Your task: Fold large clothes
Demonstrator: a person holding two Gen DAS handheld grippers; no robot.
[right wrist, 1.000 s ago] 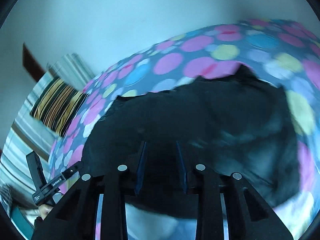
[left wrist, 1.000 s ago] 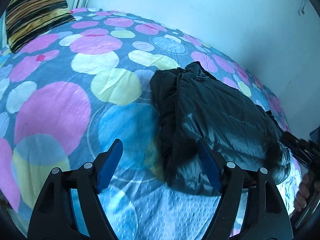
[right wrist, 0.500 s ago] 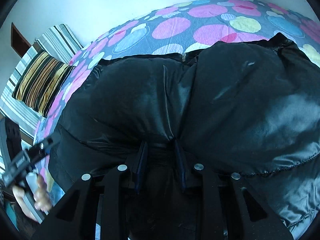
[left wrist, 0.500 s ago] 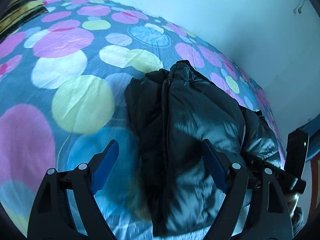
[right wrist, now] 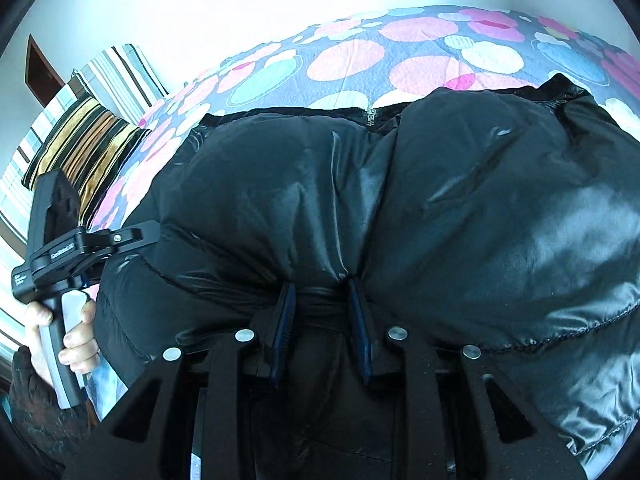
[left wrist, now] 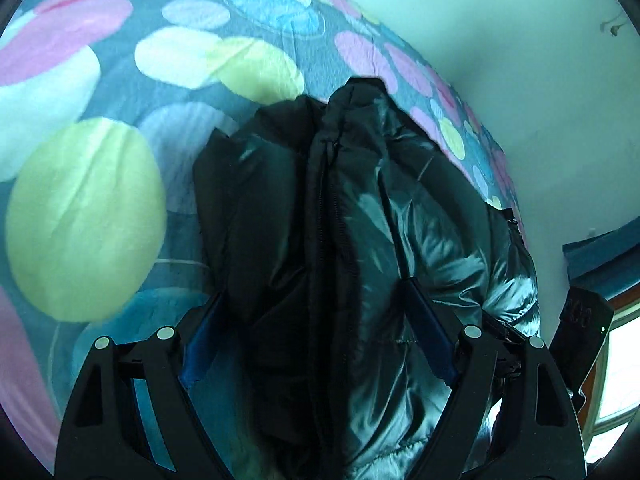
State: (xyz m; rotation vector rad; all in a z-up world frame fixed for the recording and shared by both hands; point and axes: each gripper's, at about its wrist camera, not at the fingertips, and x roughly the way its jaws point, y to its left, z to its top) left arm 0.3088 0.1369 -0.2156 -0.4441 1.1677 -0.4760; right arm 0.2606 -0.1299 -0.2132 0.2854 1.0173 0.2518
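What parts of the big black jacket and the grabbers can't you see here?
- Left wrist view: the black jacket fills the left gripper; its bulk hides whether the fingertips touch the bedspread.
- Right wrist view: the fabric the right gripper pinches is buried in puffy folds.
- Both views: the jacket's sleeves are tucked out of sight.

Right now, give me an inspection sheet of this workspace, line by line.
Surface: bed with polka-dot cover, wrinkled.
Job's things: black puffer jacket, bunched, zipper facing up, lying on the cover.
Clutter: striped pillow beyond the jacket at the bed's end.
Grippers: left tongs open, straddling the jacket's near edge; right tongs shut on a pinch of jacket fabric.
Cables: nothing seen.
Surroundings: pale wall; bright window at the edge of the left wrist view.
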